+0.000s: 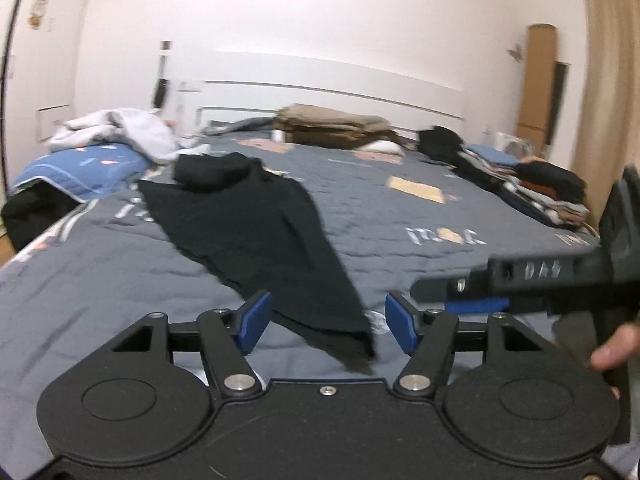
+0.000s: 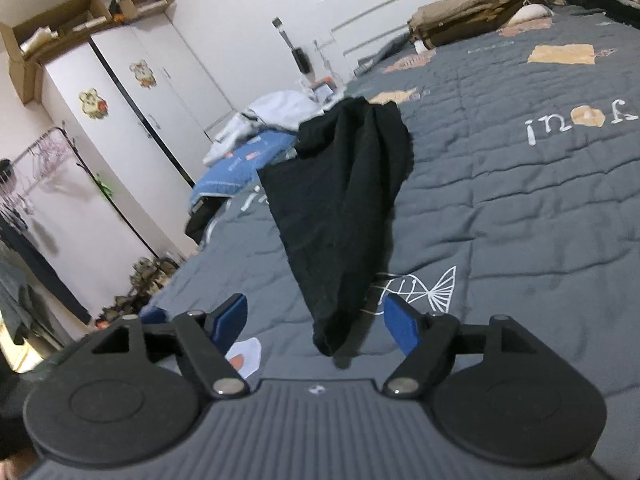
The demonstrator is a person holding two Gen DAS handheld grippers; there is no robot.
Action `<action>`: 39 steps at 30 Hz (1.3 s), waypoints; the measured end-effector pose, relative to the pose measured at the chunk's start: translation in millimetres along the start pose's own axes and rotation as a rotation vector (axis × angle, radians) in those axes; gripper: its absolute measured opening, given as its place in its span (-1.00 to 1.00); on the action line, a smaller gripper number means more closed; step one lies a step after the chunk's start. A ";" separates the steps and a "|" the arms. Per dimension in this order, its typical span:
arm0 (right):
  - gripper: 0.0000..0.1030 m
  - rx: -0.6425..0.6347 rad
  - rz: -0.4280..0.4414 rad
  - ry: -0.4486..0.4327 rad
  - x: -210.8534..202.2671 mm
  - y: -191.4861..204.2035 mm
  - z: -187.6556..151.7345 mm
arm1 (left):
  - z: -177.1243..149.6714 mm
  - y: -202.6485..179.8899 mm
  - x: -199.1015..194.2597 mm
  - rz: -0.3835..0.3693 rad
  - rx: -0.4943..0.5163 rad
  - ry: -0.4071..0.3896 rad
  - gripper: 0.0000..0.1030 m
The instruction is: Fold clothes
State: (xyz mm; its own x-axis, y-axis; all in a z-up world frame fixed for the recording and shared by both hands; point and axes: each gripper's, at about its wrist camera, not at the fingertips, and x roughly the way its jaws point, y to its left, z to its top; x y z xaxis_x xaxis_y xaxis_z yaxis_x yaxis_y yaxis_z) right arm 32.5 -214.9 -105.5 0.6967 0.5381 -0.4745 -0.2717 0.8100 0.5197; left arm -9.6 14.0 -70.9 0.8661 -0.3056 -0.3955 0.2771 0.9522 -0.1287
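- The black garment (image 1: 256,240) lies on the grey quilt (image 1: 420,220) of the bed, running from the upper left of the left wrist view down to a narrow tip at centre bottom.
- That tip ends in the gap of the left claw (image 1: 324,322), whose blue pads (image 1: 254,322) stand spread wide and hold nothing; whether cloth touches a pad I cannot tell.
- In the right wrist view the same black garment (image 2: 340,208) tapers down from upper centre to a point between the spread fingers of the right claw (image 2: 316,326), which is also empty.
- The right claw (image 1: 460,294) also enters the left wrist view from the right edge, just beside the left claw, with a hand (image 1: 614,344) on its handle.
- The garment is plain black, bunched and folded over at its far end, flat and wrinkled along its length, triangular in outline.
- Count: one black garment laid out, two claws, one folded brown pile (image 1: 332,126) by the headboard at upper centre, one row of stacked clothes (image 1: 520,180) at the right, one heap of white cloth (image 1: 116,132) at the left.
- A white wardrobe (image 2: 132,120) stands at the upper left of the right wrist view.
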 end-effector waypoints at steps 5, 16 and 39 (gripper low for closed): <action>0.50 -0.004 -0.035 0.033 40.8 -1.2 -1.4 | 7.6 17.3 -8.9 0.039 -0.074 -0.032 0.55; 0.52 0.044 -0.089 0.073 106.9 -7.7 -3.1 | 6.0 40.2 -12.2 0.049 -0.185 -0.011 0.67; -0.86 0.127 -0.077 -0.078 -21.4 -23.8 5.8 | 8.8 38.7 -12.8 0.033 -0.206 0.012 0.68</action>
State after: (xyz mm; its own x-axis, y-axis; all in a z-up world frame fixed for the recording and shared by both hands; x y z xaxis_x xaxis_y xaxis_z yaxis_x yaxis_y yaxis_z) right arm 27.9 -247.1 -103.5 0.7632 0.4518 -0.4619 -0.1330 0.8094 0.5720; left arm -6.3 54.8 -62.8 0.8679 -0.2755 -0.4134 0.1566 0.9415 -0.2986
